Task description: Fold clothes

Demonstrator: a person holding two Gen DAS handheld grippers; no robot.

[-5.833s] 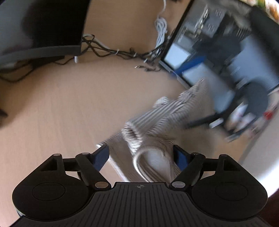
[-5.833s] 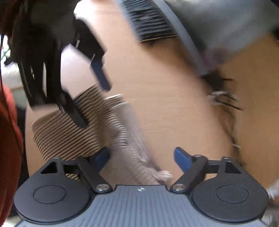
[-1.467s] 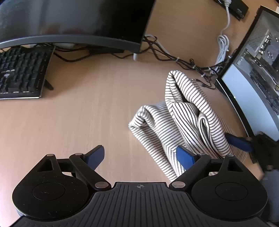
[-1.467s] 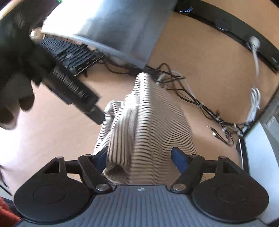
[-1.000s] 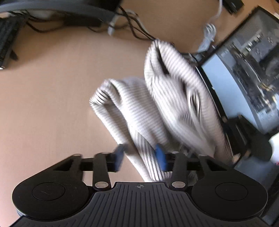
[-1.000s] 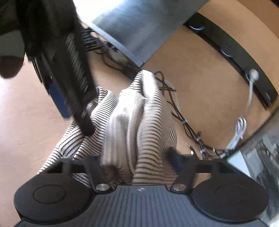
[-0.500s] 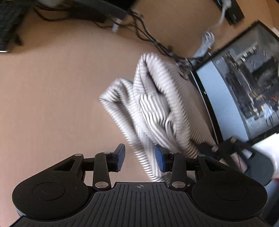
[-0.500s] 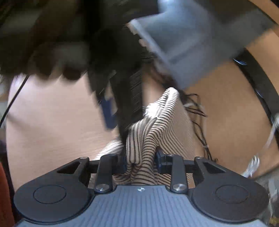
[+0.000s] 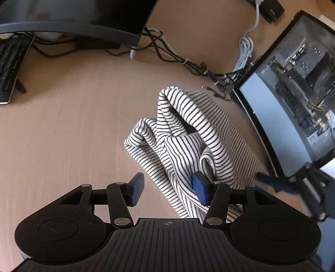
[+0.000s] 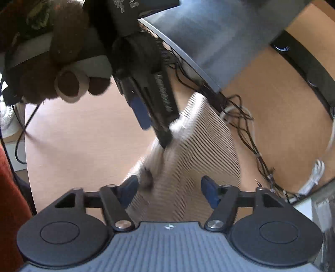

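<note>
**pilot_ray:** Zero clean folds so far, I'd say. Landmark for everything below is the striped top. Nearest the left camera, the left hand-held gripper has its blue pads spread apart with nothing clamped; the right-side pad is touching or sitting just over the near hem of the striped top, the other pad is out over bare worktop to its left.

**foldbot_fan:** And the other one?

**pilot_ray:** In its own view the right hand-held gripper is apart too, with the near end of the striped top lying between the pads but not pinched, as far as I can tell. That part's blurry.

**foldbot_fan:** So where does the garment actually sit?

**pilot_ray:** Bunched in a heap on the worktop, one ridge standing up in the middle, a sleeve or cuff looped on the near side. Beyond it is a tangle of cables, further back-left a curved monitor and a keyboard, and off to its right a PC case.

**foldbot_fan:** Progress verdict?

**pilot_ray:** Early, my guess. It needs spreading flat first, then sleeves in, then halving. None of that looks done.
</note>
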